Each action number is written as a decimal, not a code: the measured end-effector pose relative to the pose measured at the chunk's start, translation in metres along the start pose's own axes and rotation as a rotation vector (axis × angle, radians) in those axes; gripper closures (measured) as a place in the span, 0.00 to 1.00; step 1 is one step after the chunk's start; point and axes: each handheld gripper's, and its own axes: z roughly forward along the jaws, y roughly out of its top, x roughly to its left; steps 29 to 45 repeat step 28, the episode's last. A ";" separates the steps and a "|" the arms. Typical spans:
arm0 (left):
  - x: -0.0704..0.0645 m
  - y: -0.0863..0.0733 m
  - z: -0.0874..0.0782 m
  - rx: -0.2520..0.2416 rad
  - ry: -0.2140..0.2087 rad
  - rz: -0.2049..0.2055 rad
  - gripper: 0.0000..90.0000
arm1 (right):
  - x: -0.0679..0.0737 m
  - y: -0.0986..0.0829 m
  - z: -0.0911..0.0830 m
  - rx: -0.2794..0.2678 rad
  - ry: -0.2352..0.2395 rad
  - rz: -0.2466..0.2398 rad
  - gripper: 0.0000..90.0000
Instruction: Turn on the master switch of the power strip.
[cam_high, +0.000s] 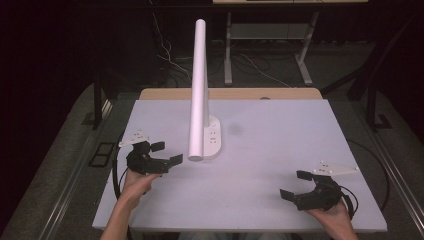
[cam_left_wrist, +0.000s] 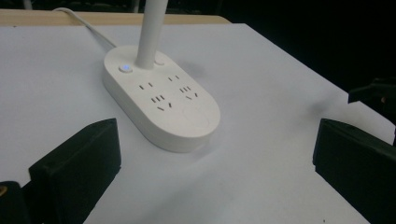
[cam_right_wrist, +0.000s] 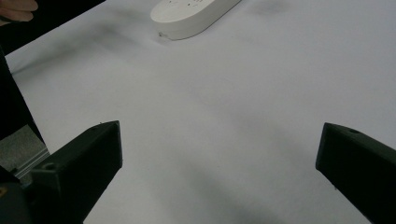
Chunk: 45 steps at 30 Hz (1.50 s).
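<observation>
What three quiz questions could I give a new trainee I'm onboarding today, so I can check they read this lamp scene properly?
1. True or false: the left gripper is clamped on the lamp base.
2. Which gripper is nearer the lamp base: A left, B right?
3. What rises from the base beside the lit button?

Key: 1 false, its jaws stand open and apart from the base. 2 A. 3 The lamp's white arm.
</observation>
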 end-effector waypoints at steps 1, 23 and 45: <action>-0.002 -0.002 -0.001 0.004 -0.002 0.007 0.00 | 0.000 0.000 0.000 0.000 0.000 0.000 0.00; -0.027 -0.048 -0.011 0.015 -0.026 0.057 0.01 | 0.000 0.000 -0.002 0.001 0.007 0.000 0.00; -0.029 -0.053 -0.008 0.030 -0.029 0.065 0.01 | 0.000 0.000 0.000 0.007 0.008 0.005 0.00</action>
